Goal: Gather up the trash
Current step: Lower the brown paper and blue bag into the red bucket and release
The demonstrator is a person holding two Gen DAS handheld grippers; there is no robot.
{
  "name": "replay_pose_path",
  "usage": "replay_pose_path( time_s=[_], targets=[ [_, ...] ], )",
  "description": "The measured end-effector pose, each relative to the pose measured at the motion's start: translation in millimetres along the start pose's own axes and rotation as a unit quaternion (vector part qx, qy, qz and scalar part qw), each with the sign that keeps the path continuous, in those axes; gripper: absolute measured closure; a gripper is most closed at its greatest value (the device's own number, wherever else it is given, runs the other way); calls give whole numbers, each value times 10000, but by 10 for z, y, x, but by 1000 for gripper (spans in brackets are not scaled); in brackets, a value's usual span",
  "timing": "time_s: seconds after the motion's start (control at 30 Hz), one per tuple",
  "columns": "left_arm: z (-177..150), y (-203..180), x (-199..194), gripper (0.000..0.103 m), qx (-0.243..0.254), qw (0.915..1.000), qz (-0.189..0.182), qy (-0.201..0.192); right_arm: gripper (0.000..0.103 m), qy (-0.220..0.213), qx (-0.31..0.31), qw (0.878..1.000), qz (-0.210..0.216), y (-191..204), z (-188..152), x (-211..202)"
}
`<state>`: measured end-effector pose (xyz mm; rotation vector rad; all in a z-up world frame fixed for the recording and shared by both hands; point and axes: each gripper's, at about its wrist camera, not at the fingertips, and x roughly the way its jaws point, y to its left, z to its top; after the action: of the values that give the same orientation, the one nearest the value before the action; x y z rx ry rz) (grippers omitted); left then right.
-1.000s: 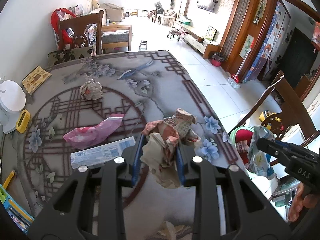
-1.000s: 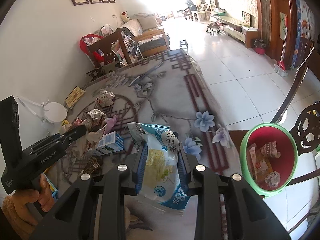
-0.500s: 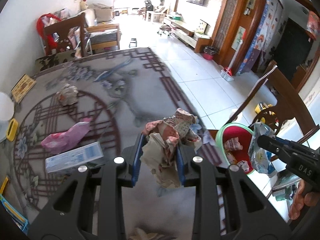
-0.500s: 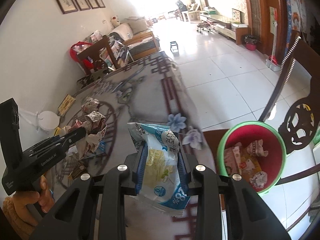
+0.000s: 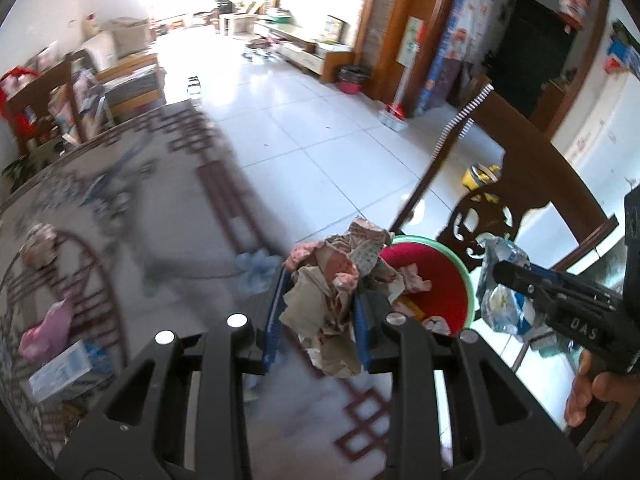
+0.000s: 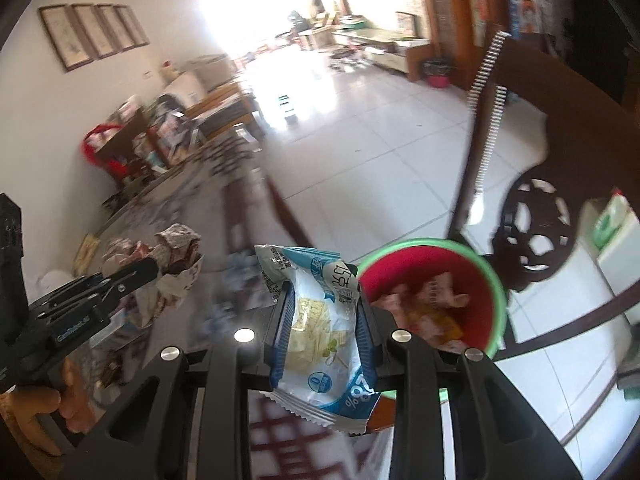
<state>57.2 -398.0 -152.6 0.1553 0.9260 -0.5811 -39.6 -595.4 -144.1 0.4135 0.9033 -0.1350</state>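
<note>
My left gripper (image 5: 318, 316) is shut on a crumpled paper wad (image 5: 336, 284), held above the table's right edge just left of the red bin with a green rim (image 5: 464, 276). My right gripper (image 6: 322, 320) is shut on a blue and white snack wrapper (image 6: 320, 336), held next to the same bin (image 6: 494, 276), which holds several scraps. The right gripper with its wrapper (image 5: 500, 300) shows at the right of the left wrist view. The left gripper with the wad (image 6: 176, 256) shows at the left of the right wrist view.
On the patterned tablecloth (image 5: 168, 216) lie a pink bag (image 5: 44, 328), a white and blue carton (image 5: 60, 368) and another paper ball (image 5: 38, 240). A dark wooden chair (image 5: 532, 184) stands behind the bin. White tiled floor (image 5: 312, 128) stretches beyond.
Both grippers have swung right with their loads, from over the table toward the bin. The bin now sits close in front of both. The grips are unchanged.
</note>
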Motion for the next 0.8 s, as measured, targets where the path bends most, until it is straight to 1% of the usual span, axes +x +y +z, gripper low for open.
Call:
replay_pose_path(
  time_s=[0.1, 0.2, 0.33, 0.53, 0.8],
  targets=[
    [65, -206, 198, 74, 109, 9997, -198, 134, 74, 21, 191, 9995, -258, -304, 27, 17],
    [116, -385, 352, 74, 254, 9989, -342, 218, 74, 54, 345, 9985, -422, -514, 29, 47],
    [168, -643, 565, 74, 577, 9963, -542, 337, 73, 89, 505, 9972, -541, -679, 57, 86],
    [222, -855, 786, 74, 793, 9928, -728, 524, 73, 91, 627, 9960, -634, -812, 110, 134],
    [219, -983, 965, 72, 946, 9893, -870, 696, 72, 182, 726, 9945, -730, -905, 132, 227]
  ],
)
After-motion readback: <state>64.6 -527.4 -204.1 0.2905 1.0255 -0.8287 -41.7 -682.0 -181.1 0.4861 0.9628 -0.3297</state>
